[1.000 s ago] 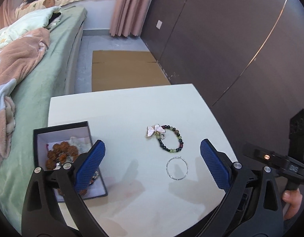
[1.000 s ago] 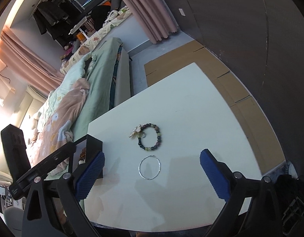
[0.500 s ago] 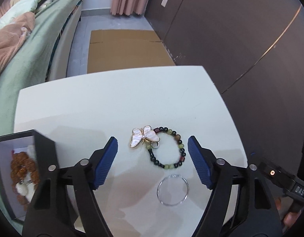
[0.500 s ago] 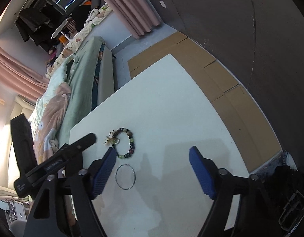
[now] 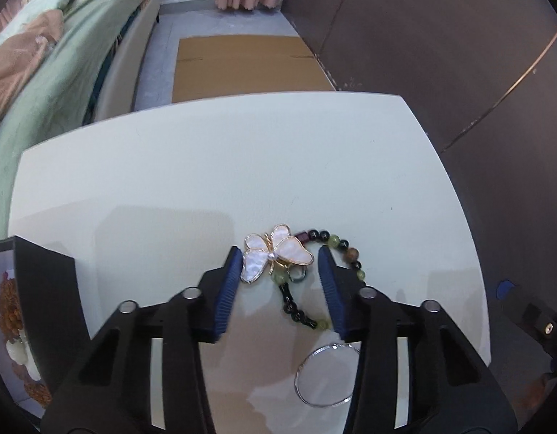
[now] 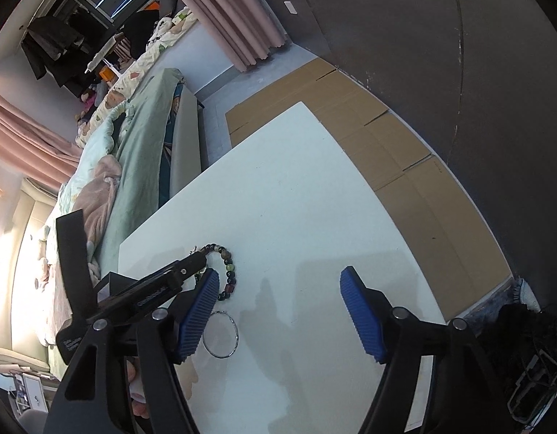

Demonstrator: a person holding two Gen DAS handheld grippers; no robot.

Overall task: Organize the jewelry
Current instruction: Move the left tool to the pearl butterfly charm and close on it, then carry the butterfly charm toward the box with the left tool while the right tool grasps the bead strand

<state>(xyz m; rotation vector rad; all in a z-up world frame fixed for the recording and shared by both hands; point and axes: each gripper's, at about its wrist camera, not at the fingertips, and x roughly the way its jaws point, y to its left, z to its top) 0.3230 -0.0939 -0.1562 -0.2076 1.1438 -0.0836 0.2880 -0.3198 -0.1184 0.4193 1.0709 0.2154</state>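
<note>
A pearly butterfly brooch [image 5: 275,256] lies on the white table [image 5: 220,173], overlapping a beaded bracelet [image 5: 345,249]. My left gripper [image 5: 279,262] is low over the table with its blue fingers on either side of the brooch, still a little apart from it. A thin silver ring [image 5: 325,376] lies nearer, partly under the right finger. An open black box [image 5: 43,289] with brown beads stands at the left. In the right wrist view my right gripper [image 6: 280,285] is open and empty above the table, beside the bracelet [image 6: 226,275] and the silver ring [image 6: 220,334].
A bed with green and pink bedding [image 5: 43,54] runs along the table's left side. Flat cardboard [image 5: 242,65] lies on the floor beyond the table. A dark wall [image 5: 441,54] stands to the right. The left gripper's body [image 6: 134,296] shows at the left of the right wrist view.
My left gripper has moved forward and down to the brooch and its fingers have narrowed around it. My right gripper has shifted a little and stays open.
</note>
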